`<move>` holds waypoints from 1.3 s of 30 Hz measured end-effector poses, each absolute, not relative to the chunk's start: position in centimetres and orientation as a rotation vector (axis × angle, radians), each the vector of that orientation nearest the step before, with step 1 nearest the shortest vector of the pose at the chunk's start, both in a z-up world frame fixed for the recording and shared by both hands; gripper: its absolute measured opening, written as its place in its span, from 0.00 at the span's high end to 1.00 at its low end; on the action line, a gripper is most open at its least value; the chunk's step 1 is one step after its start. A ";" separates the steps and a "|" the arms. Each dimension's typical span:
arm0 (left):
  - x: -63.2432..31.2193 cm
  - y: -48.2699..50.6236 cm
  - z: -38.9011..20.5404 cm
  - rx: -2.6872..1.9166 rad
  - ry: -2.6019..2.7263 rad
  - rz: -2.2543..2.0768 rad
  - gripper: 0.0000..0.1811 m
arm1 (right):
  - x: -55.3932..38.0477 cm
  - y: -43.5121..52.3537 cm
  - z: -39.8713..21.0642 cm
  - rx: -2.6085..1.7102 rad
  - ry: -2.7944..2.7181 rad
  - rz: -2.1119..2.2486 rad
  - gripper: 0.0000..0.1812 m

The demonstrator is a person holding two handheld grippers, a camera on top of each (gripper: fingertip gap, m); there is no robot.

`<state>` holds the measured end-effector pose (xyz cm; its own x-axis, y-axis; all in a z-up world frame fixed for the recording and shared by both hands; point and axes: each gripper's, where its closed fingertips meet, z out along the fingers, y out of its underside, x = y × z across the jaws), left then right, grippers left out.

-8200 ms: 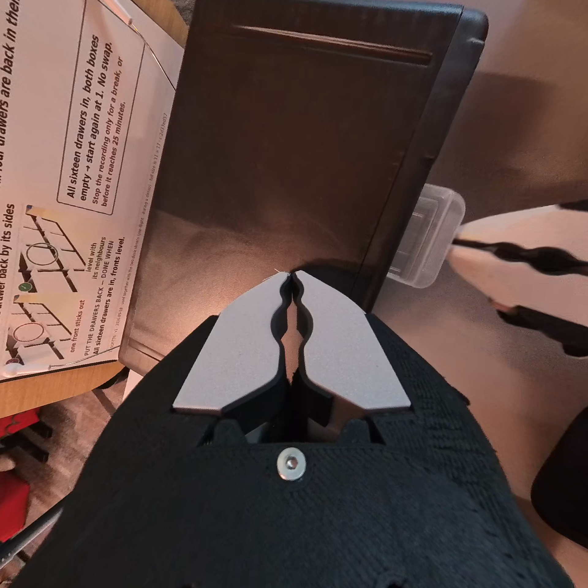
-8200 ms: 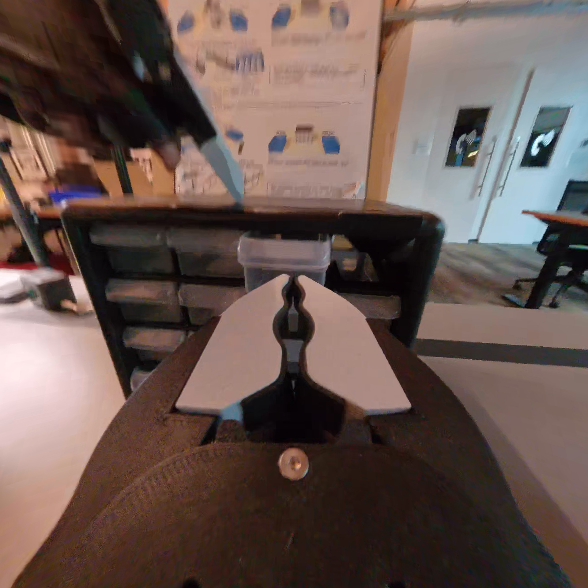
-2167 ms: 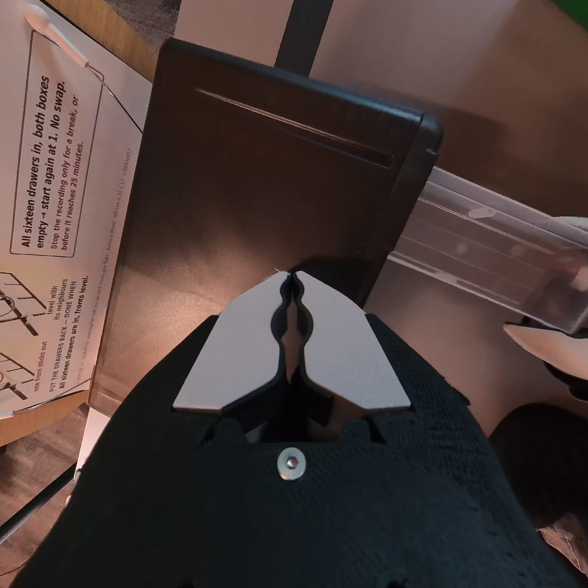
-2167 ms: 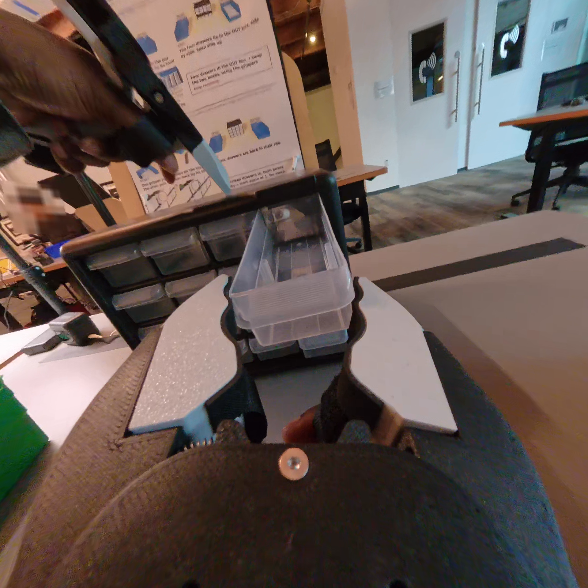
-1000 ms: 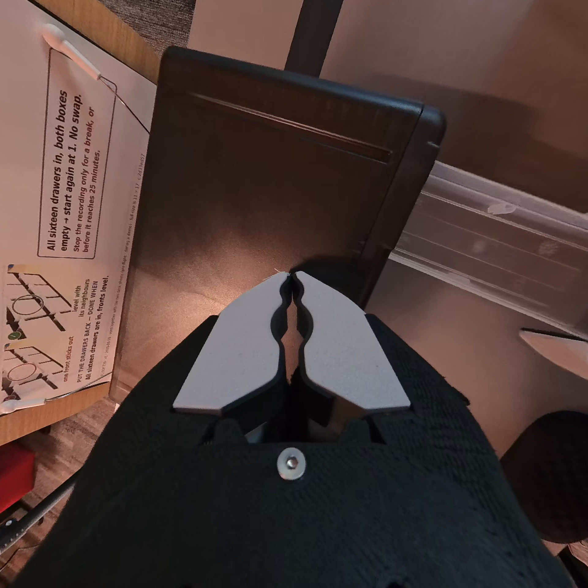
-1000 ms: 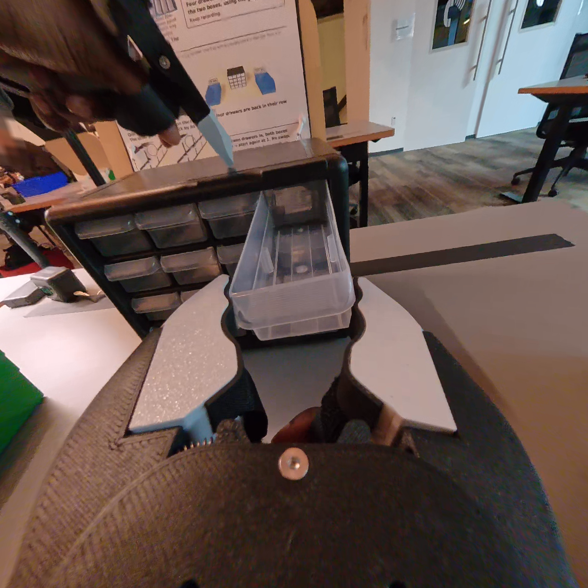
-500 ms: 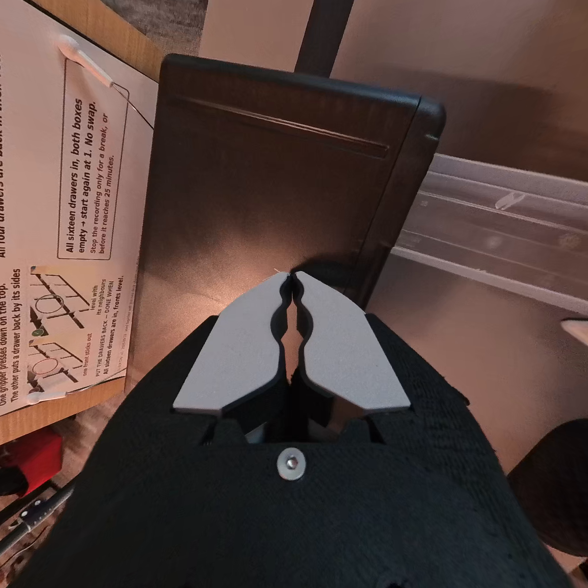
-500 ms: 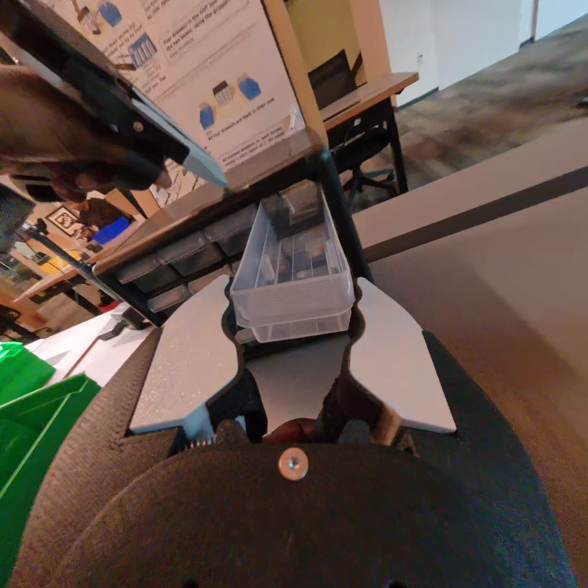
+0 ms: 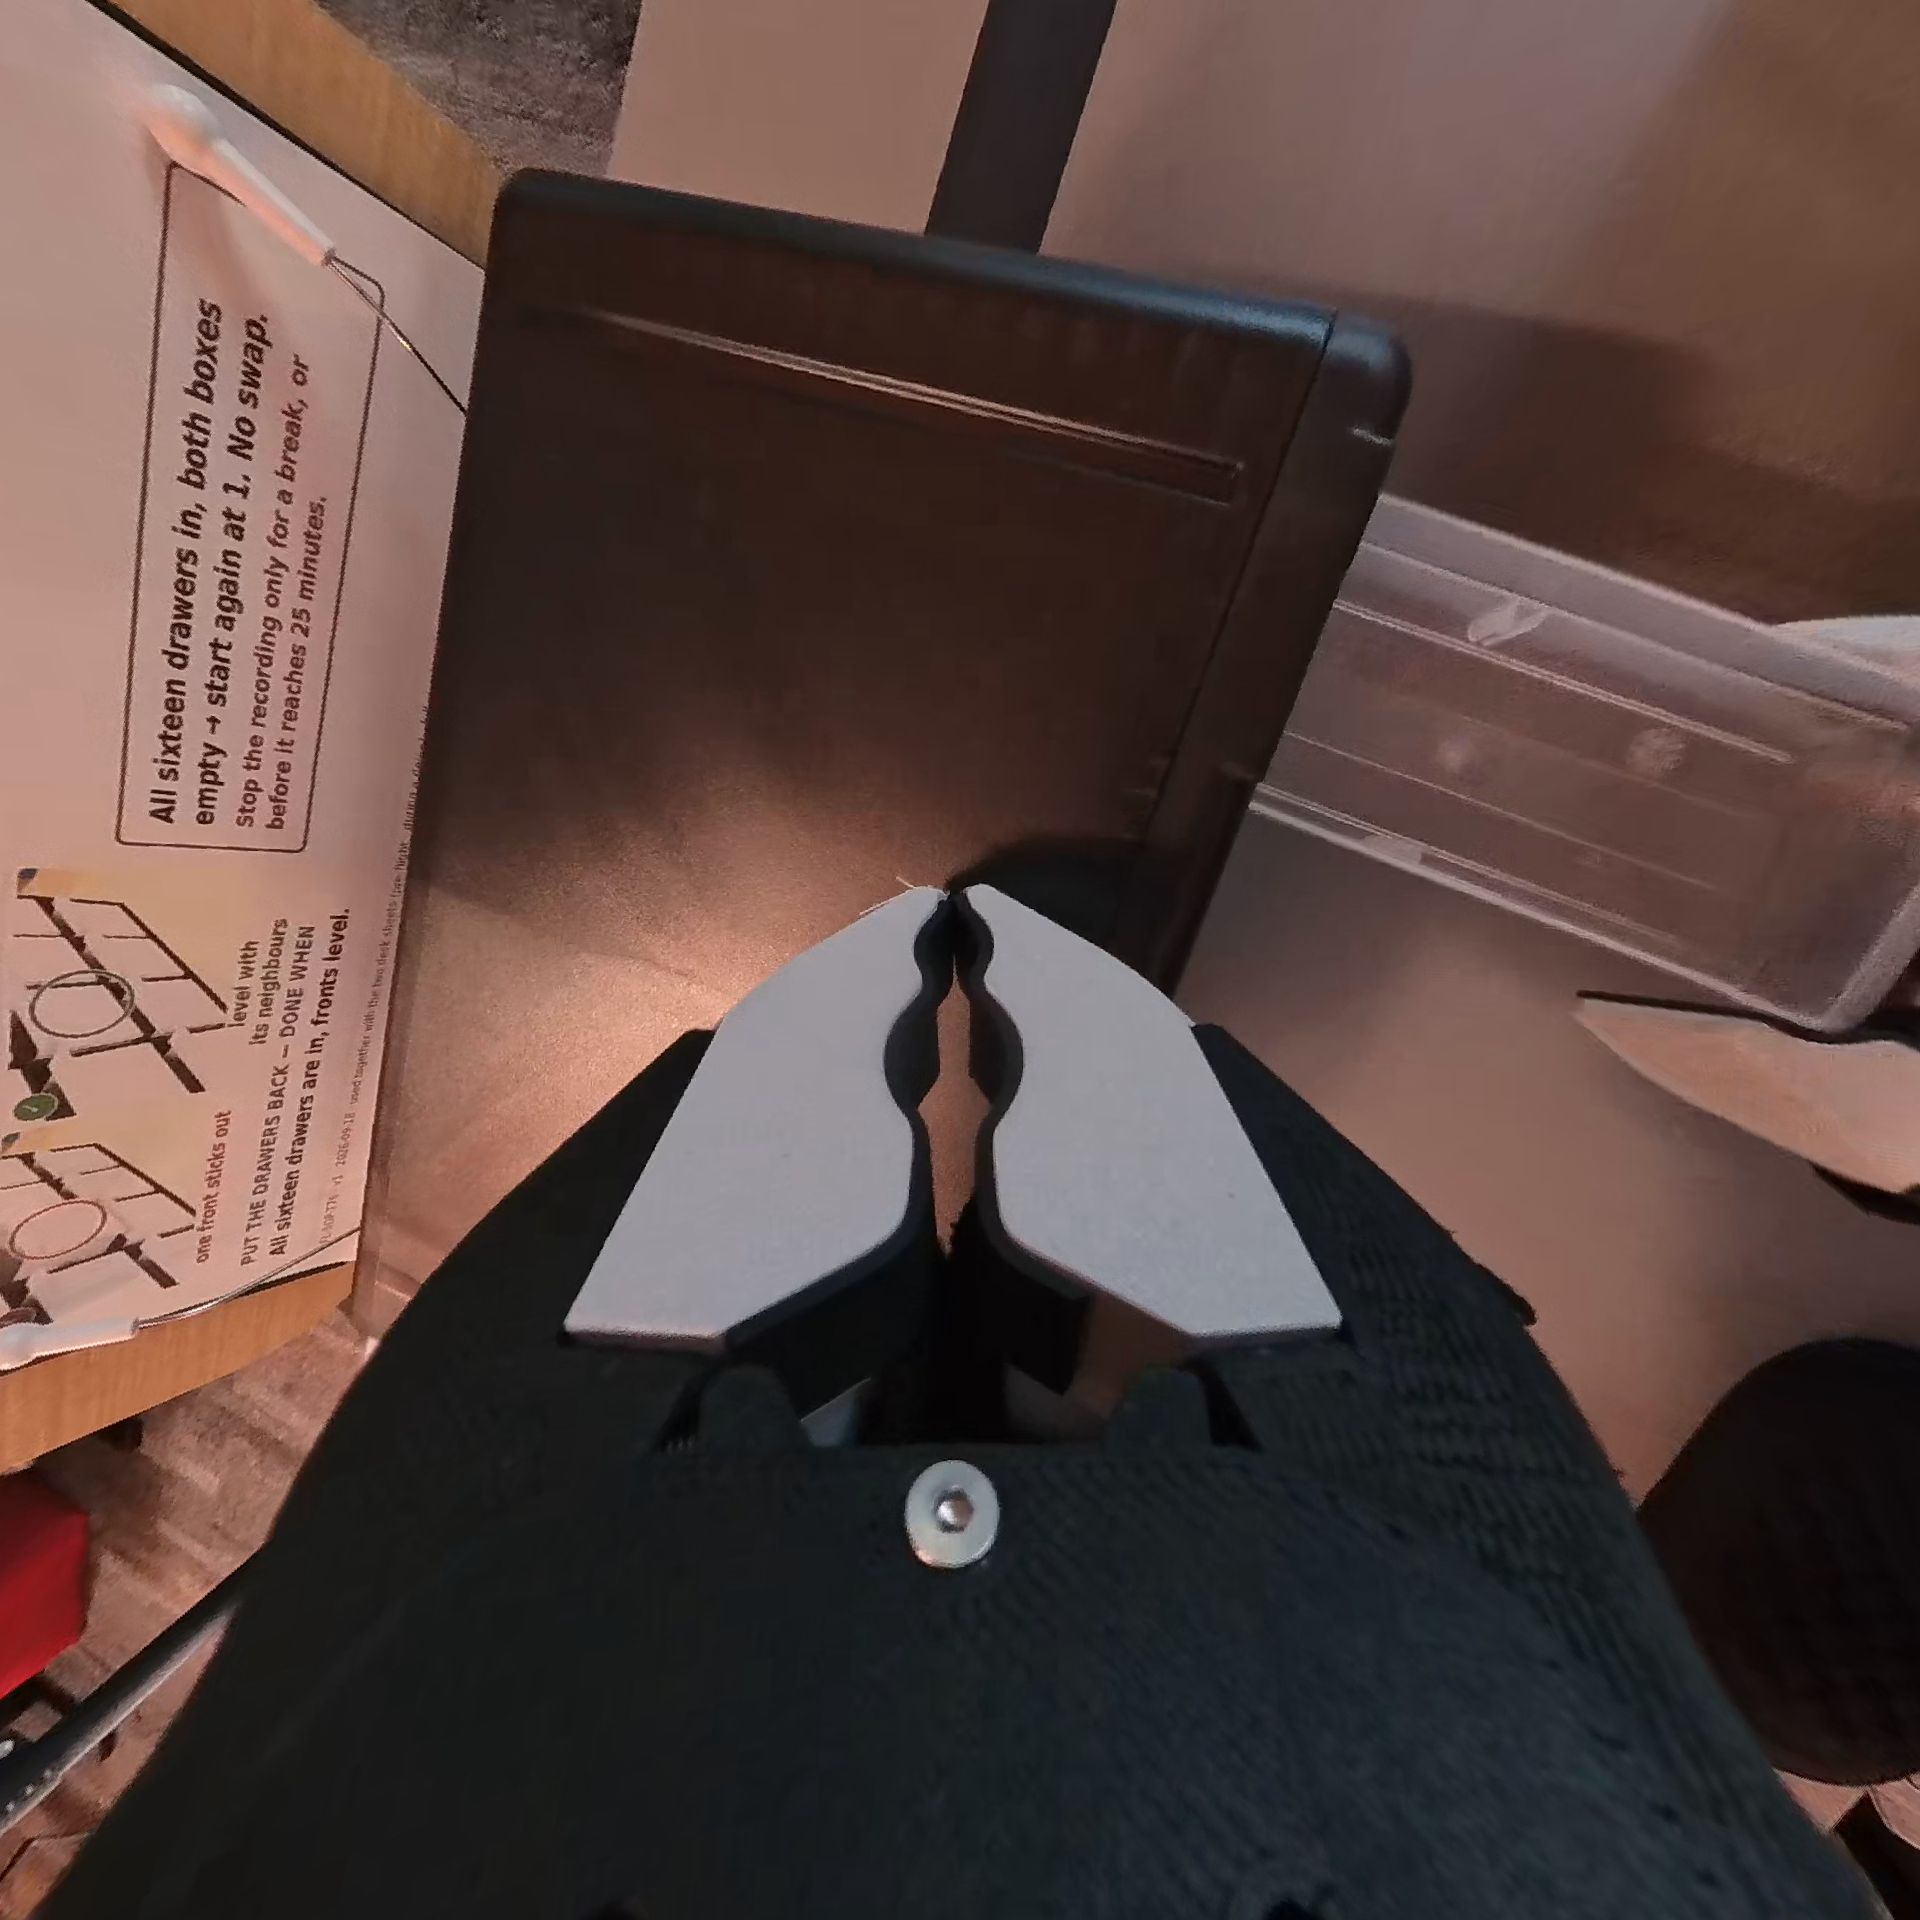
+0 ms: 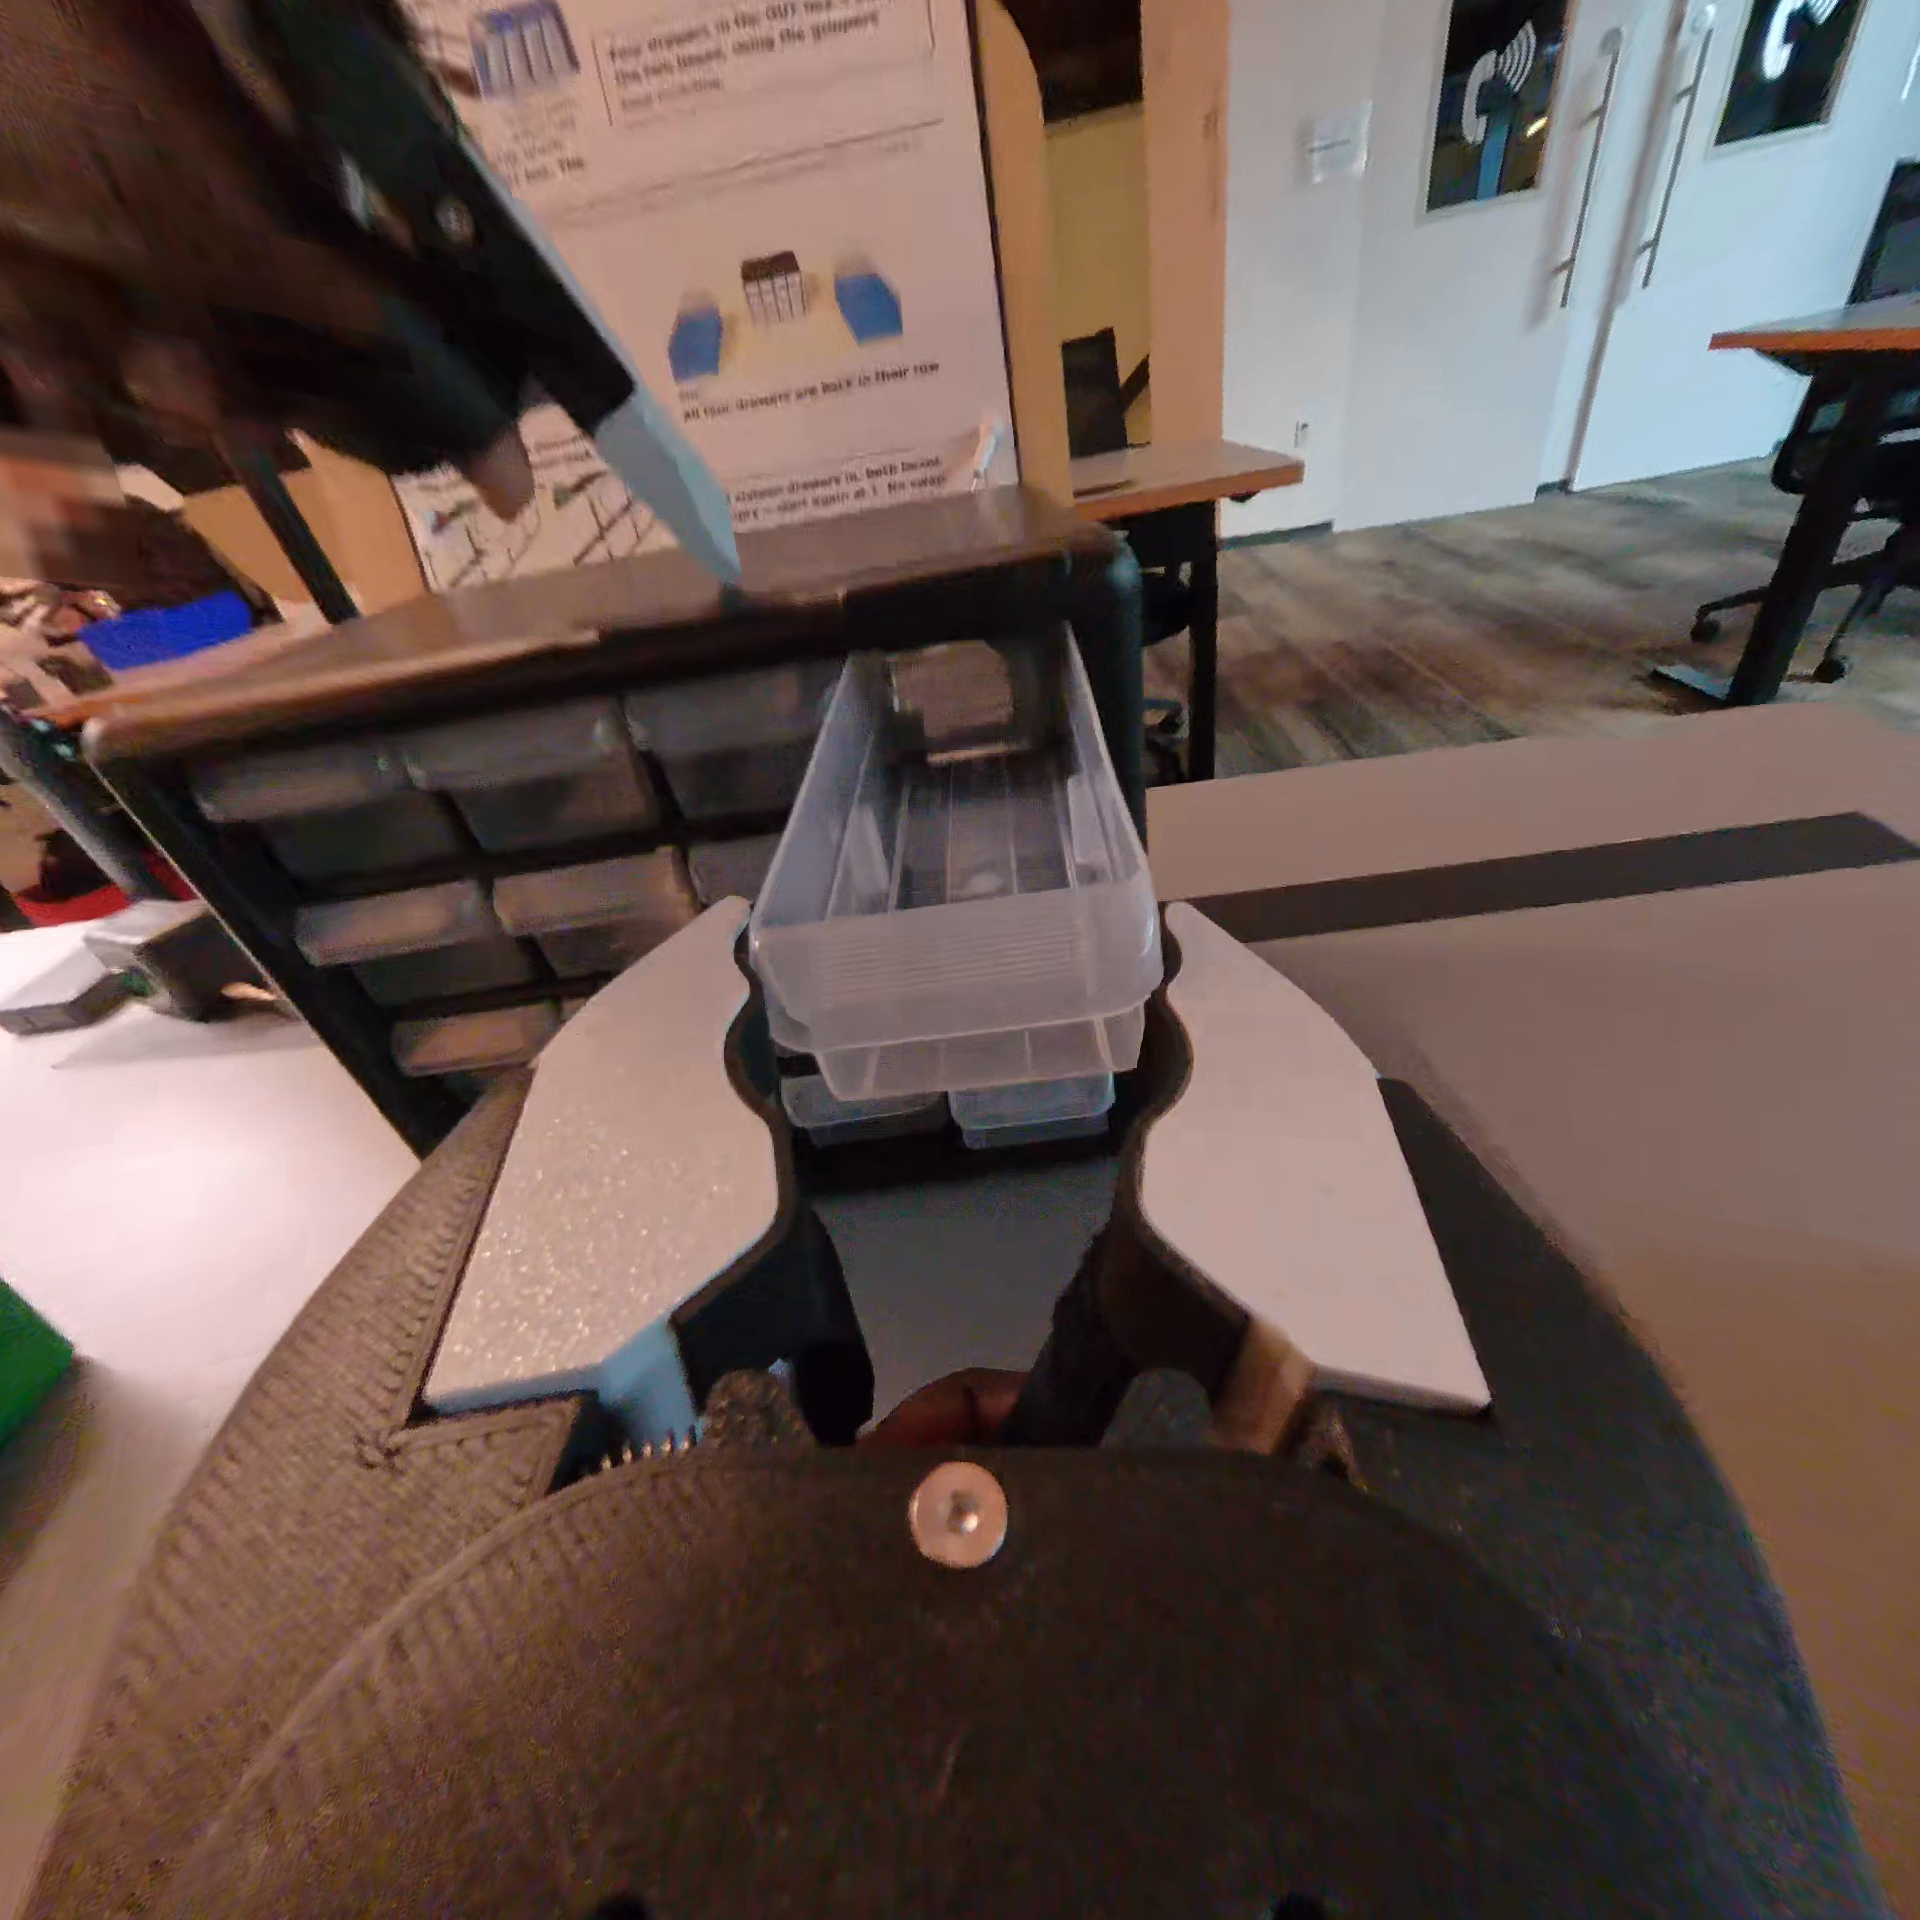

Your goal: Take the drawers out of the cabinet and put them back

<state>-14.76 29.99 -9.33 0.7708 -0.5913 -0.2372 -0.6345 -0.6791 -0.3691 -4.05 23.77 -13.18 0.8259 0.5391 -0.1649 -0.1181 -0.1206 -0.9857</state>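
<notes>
The black drawer cabinet [image 10: 582, 665] stands on the grey table, with several clear drawers in its front. My right gripper [image 10: 956, 935] is shut on the front end of a clear plastic drawer [image 10: 956, 883] drawn most of the way out of the top right slot; its rear end is still in the slot. My left gripper [image 9: 951, 899] is shut and empty, its tips pressed down on the cabinet top [image 9: 831, 623]. It also shows in the right wrist view [image 10: 665, 488]. The drawn drawer shows in the left wrist view [image 9: 1558, 769] past the cabinet's right edge.
A white instruction poster [image 9: 177, 727] stands behind the cabinet. A strip of black tape [image 10: 1558, 873] runs across the grey table [image 10: 1662, 1143] to the right. A green bin [image 10: 26, 1361] sits at the left edge. A small black device [image 10: 135, 977] lies left of the cabinet.
My right gripper closed on the top right drawer and pulled it far out of the cabinet. In the last second it swung and levelled. My left gripper stayed pressed on the cabinet top.
</notes>
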 end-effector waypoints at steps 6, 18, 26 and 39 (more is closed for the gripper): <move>-14.7 30.0 -9.3 -2.540 0.954 0.192 1.00 | -5.2 25.6 -12.7 -1.620 -0.354 0.576 0.62; -14.8 30.1 -9.3 -2.558 0.990 0.232 1.00 | -7.7 29.6 -13.3 -1.637 -0.510 0.555 0.50; -14.8 30.1 -9.3 -2.561 1.005 0.282 1.00 | -6.7 27.1 -12.3 -1.412 -0.526 0.530 0.95; -14.8 30.2 -9.3 -2.559 1.035 0.301 1.00 | -9.4 31.2 -12.9 -1.516 -0.572 0.536 1.00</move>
